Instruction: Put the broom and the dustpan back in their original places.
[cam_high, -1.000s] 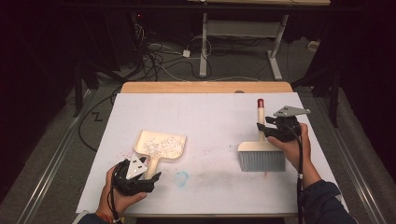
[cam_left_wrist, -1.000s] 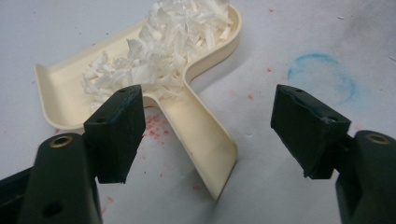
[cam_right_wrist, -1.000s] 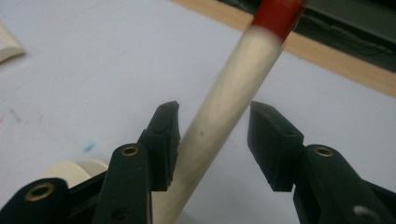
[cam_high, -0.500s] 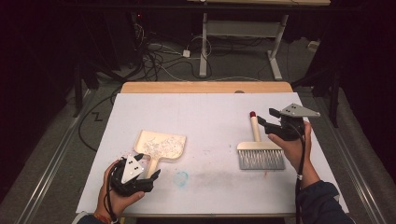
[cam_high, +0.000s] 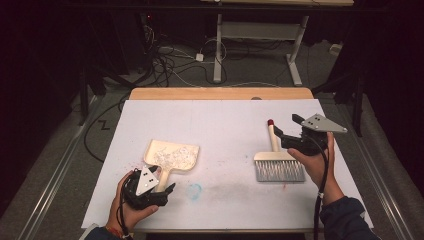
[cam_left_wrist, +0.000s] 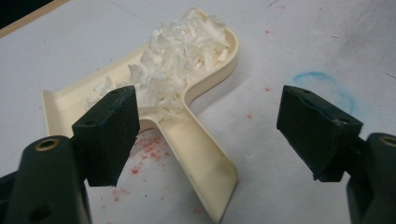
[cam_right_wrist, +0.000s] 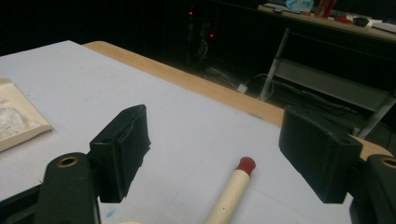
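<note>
Cream dustpan (cam_high: 171, 156): lower left, loaded with white shreds (cam_left_wrist: 180, 51) (sweeping looks done).
Brush (cam_high: 278, 161): lies flat, right of centre.
My left gripper (cam_high: 148, 187): wide, empty.
My right gripper (cam_high: 289, 136): wide, empty.
Left: emptying, I judge.

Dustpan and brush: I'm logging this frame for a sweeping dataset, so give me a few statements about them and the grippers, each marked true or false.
1. The dustpan holds white shreds. True.
2. The left gripper is clamped on the dustpan handle. False: its jaws stand open, either side of it.
3. The brush lies flat on the table. True.
4. The brush handle has a blue tip. False: it is red.
5. The right gripper is open. True.
</note>
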